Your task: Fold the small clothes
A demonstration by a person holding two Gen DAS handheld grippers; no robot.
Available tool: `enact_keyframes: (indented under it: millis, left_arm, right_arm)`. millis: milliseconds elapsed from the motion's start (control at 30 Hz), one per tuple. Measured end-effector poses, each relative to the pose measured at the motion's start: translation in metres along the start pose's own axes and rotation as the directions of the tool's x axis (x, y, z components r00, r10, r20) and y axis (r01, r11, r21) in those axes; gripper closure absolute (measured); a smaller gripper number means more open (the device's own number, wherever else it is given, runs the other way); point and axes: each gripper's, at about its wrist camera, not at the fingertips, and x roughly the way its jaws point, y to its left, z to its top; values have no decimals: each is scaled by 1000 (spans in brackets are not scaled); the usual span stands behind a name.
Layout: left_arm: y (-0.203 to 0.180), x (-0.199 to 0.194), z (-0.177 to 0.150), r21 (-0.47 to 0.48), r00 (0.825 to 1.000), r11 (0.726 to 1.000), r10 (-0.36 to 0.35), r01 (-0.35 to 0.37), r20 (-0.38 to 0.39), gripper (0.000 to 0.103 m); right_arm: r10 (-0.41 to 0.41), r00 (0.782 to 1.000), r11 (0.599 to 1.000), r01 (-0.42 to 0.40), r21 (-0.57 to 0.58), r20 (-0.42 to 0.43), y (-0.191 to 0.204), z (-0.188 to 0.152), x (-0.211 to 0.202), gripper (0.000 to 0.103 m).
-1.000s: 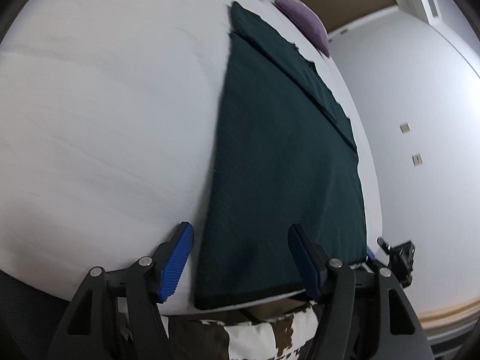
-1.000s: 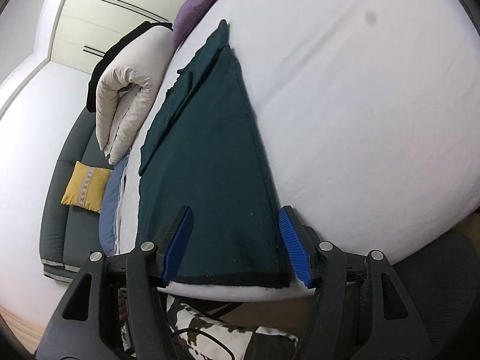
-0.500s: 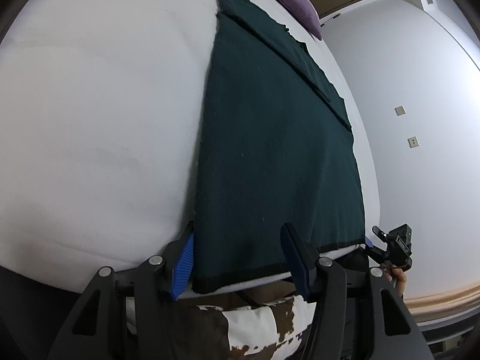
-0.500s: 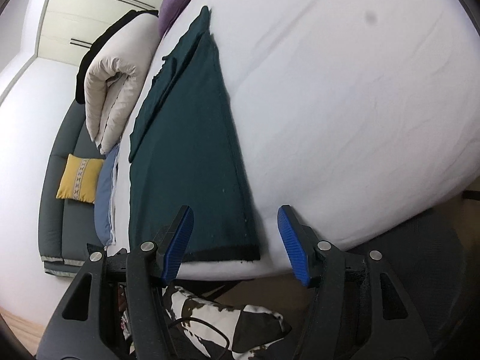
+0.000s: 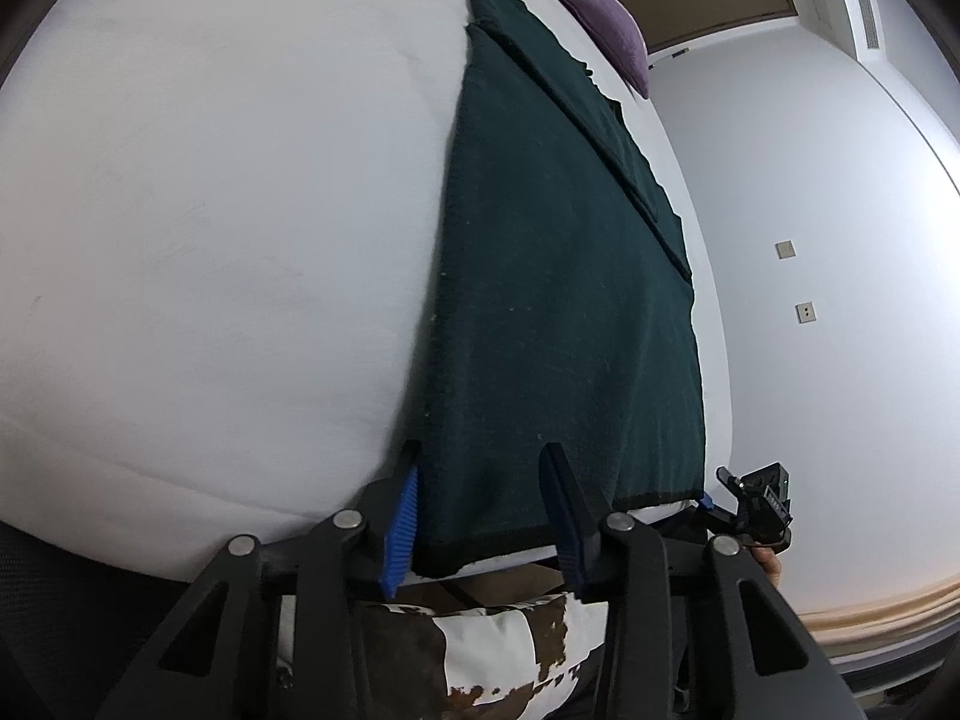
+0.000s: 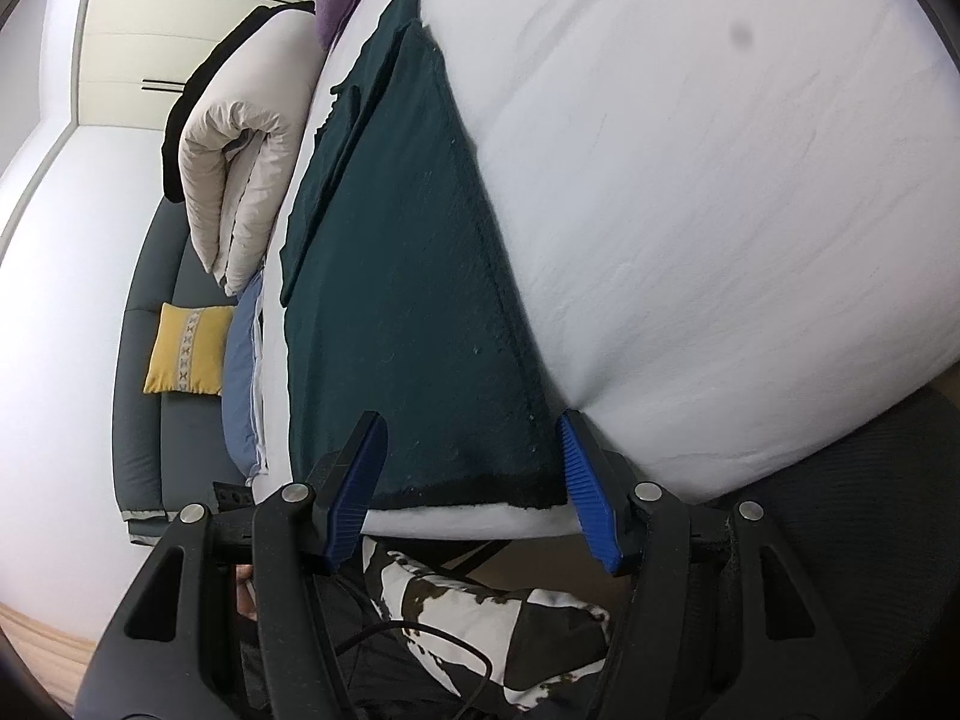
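A dark green garment (image 5: 558,276) lies flat on the white bed (image 5: 210,210), its black hem at the near bed edge. My left gripper (image 5: 480,492) is open, its blue pads straddling the hem's left corner, the left pad at the cloth's side edge. In the right wrist view the garment (image 6: 408,276) runs away from me; my right gripper (image 6: 471,474) is open with its jaws on either side of the hem's right corner. The right gripper also shows in the left wrist view (image 5: 756,504) at the far hem corner.
A purple pillow (image 5: 606,24) lies at the far end of the bed. A rolled beige duvet (image 6: 240,162), a grey sofa (image 6: 138,390) with a yellow cushion (image 6: 186,348) and a blue pillow (image 6: 240,372) are left of the bed. A brown-white cushion (image 5: 498,648) sits below the grippers.
Both grippers have moved forward and down onto the near hem; their jaws now straddle the two hem corners. The left jaws have narrowed. The garment has not moved.
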Motion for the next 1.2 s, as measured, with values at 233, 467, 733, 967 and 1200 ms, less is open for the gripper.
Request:
enact_keyframes:
  millis: [233, 467, 733, 967, 1200]
  left_arm:
    - [3, -1, -4, -23, 1000, 1000, 0, 0, 13, 79]
    - [2, -2, -9, -11, 999, 999, 35, -35, 16, 95]
    - [-4, -15, -11, -12, 997, 999, 34, -34, 69, 96]
    - [-13, -32, -13, -5, 994, 1000, -18, 19, 111, 96]
    - [-18, -40, -9, -22, 986, 995, -93, 97, 142, 97]
  right_arm:
    - [-35, 999, 999, 34, -20, -18, 4, -3, 7, 74]
    - [-64, 998, 997, 62, -51, -25, 7, -2, 10, 92]
    - [-79, 997, 991, 80, -108, 14, 21, -1, 0, 96]
    - [-68, 997, 990, 71, -125, 29, 26, 5, -8, 96]
    - [-59, 998, 987, 64, -147, 36, 31, 10, -17, 97]
